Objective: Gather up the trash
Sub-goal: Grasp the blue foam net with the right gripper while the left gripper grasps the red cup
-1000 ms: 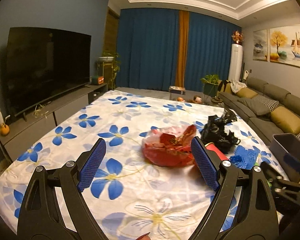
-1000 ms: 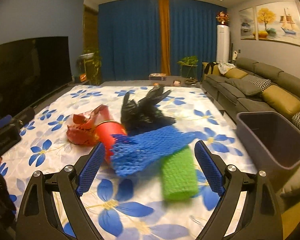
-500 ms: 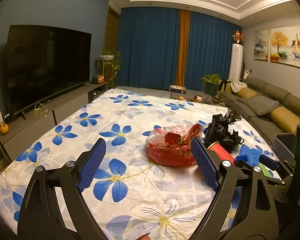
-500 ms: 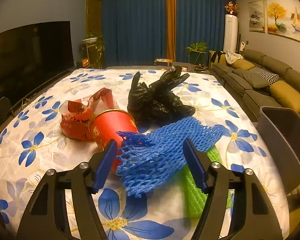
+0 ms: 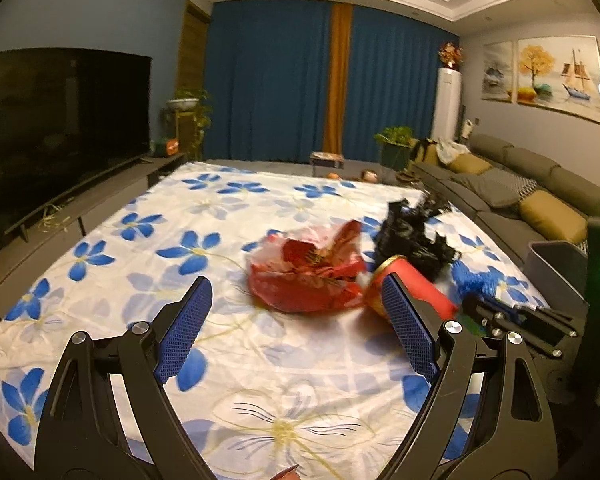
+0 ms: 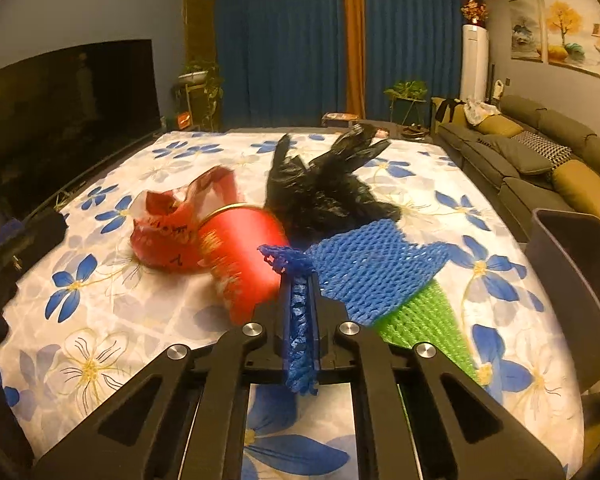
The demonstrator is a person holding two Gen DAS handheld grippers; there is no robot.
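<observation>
Trash lies on a flowered tablecloth (image 5: 204, 240). My right gripper (image 6: 300, 276) is shut on the near edge of a blue foam net (image 6: 368, 264). Under the net lies a green foam net (image 6: 428, 320). Left of it a red paper cup (image 6: 240, 252) lies on its side, with a crumpled red plastic bag (image 6: 164, 228) and a black plastic bag (image 6: 324, 192) behind. My left gripper (image 5: 296, 320) is open and empty, a little short of the red bag (image 5: 304, 276); the cup (image 5: 412, 284) and black bag (image 5: 412, 236) are to its right.
A grey bin (image 6: 576, 280) stands at the table's right edge, also in the left wrist view (image 5: 556, 268). A grey sofa (image 6: 540, 160) runs along the right wall. A TV (image 5: 60, 128) on a low cabinet stands left.
My right gripper has moved forward and closed on the blue foam net. My left gripper has drifted slightly toward the red bag and stays open.
</observation>
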